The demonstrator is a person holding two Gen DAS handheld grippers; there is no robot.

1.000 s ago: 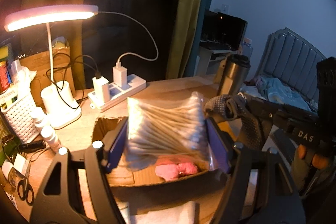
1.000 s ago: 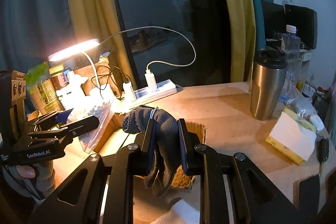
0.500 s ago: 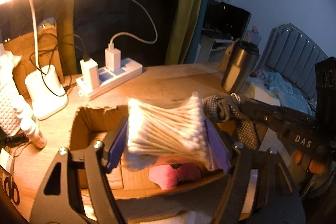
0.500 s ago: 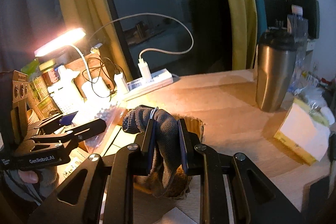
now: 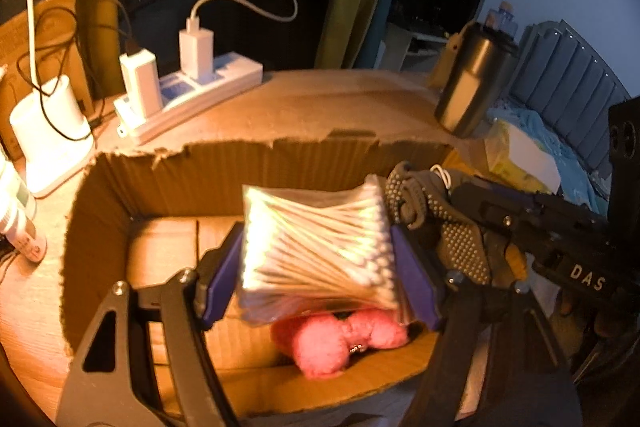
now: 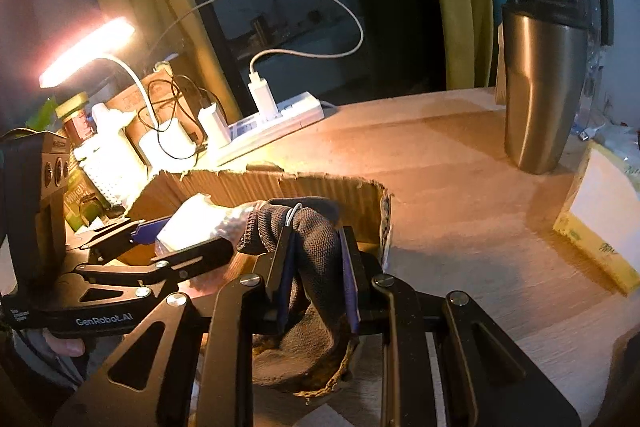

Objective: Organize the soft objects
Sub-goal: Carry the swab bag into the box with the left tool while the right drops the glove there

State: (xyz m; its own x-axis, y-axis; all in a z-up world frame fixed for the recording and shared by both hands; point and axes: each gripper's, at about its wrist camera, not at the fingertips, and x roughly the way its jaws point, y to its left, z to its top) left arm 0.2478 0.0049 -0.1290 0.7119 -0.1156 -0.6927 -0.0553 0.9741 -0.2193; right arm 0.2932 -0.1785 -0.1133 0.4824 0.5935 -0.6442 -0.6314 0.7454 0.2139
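Two claws over a cardboard box on a wooden table

The table (image 6: 460, 187) carries the torn box (image 5: 256, 167), with a steel cup (image 6: 540, 95) well apart. Above the box, the left claw (image 5: 320, 267) is clenched on a bag of cotton swabs (image 5: 316, 247); just beside it the right claw (image 6: 316, 259) grips a dark glove (image 6: 316, 247). A pink puff (image 5: 340, 339) lies inside.

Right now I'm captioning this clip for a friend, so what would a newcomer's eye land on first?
The brightly lit bag of cotton swabs clamped in the left gripper above the open cardboard box. Beside it, the right gripper pinches a dark knitted glove at the box's right end. A pink fluffy item lies in the box below the swabs.
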